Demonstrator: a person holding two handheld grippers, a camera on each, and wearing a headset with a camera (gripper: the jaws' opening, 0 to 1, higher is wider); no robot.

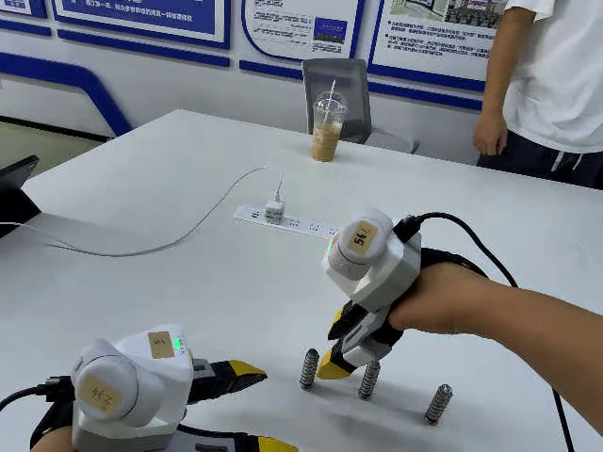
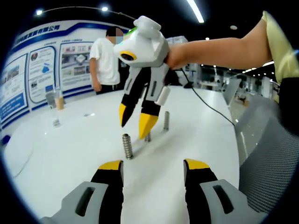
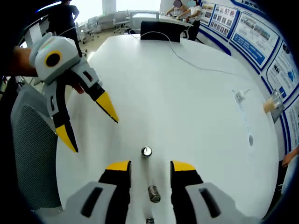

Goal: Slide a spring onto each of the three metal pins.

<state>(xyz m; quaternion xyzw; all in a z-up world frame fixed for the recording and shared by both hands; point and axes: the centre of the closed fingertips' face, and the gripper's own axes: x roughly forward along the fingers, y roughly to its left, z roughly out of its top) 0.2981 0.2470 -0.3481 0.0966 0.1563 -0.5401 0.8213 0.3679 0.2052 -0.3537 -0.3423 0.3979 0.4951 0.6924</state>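
While three springs (image 1: 369,379) stand upright on the table (image 1: 188,301), the right gripper (image 1: 336,347) hovers over the middle one, fingers apart and empty — left gripper (image 1: 256,407) fingers apart too. Advise pressing straight down to confirm seating.

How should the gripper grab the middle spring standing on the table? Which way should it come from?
Take the middle spring by its coiled sides near the top, coming straight down from above. It stands upright on the table and is slim and round, so jaws closing on opposite sides should hold it square, while a sideways push could tip it. The right gripper hangs open over it.
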